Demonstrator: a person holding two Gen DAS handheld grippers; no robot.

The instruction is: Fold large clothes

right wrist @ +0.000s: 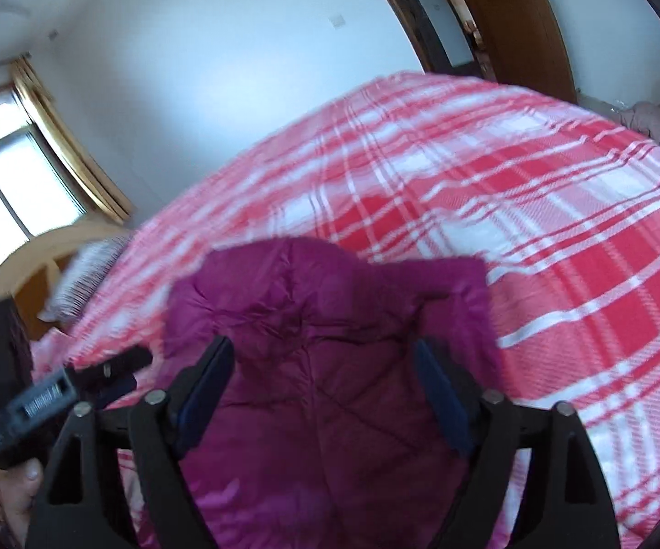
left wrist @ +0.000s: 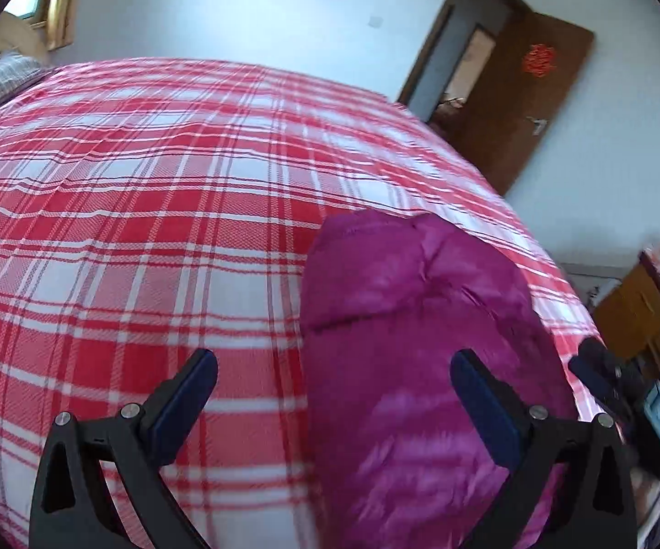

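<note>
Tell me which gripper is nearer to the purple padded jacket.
Right. The right gripper hangs directly over the purple padded jacket, jaws open astride it. The left gripper sits off the jacket's side, mostly over the plaid bedsheet, jaws open.

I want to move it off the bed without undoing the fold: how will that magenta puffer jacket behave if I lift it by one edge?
The magenta puffer jacket looks quilted and puffy, so probably light for its bulk. It lies in soft creases on the plaid bedspread, so it would likely sag and unfold. Its sheen suggests slippery fabric.
</note>
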